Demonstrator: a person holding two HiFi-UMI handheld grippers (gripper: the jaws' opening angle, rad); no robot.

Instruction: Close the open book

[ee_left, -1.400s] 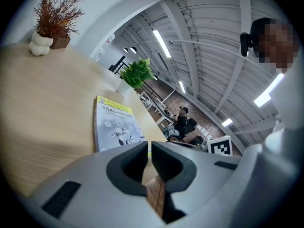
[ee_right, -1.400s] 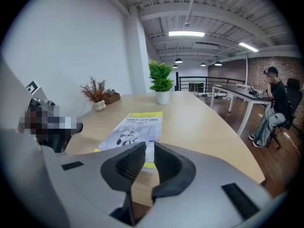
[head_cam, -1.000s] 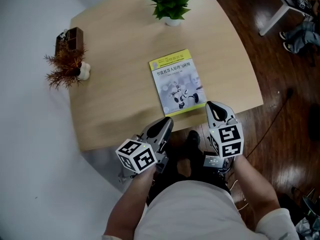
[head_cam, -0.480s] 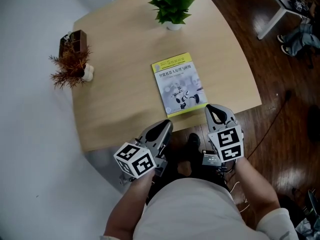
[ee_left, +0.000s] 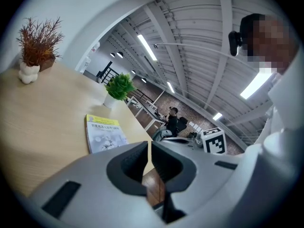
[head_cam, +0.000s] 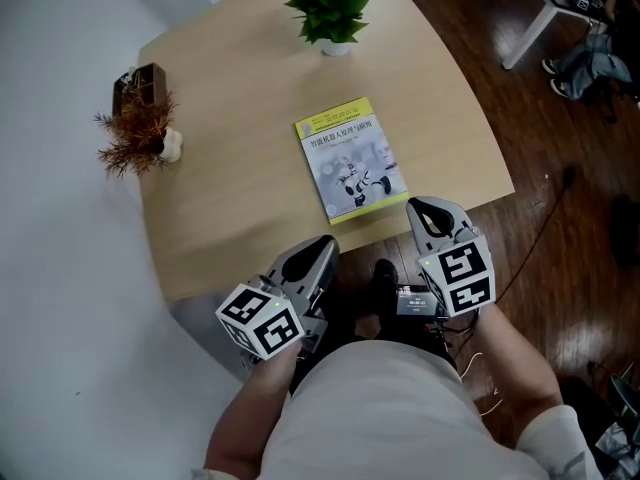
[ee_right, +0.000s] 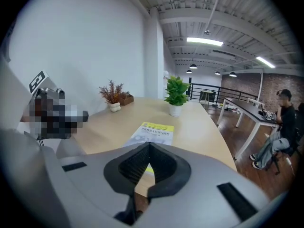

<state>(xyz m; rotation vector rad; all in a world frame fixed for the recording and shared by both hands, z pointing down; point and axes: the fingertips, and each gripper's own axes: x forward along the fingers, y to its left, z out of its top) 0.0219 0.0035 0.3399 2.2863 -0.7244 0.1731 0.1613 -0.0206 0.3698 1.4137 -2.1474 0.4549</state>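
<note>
Table (head_cam: 250,168) bears closed book (head_cam: 350,158); white pot (head_cam: 334,47) holds plant (head_cam: 325,6).

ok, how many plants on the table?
2. A green potted plant at the far edge of the table, beyond the book; a reddish dried plant in a white pot at the left edge. Nothing appears hidden.

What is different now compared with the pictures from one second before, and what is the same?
Both the left gripper and the right gripper have risen a little toward the camera, jaws shut, holding nothing. Nothing was taken or released. The book lies closed and flat on the table, as before.
</note>
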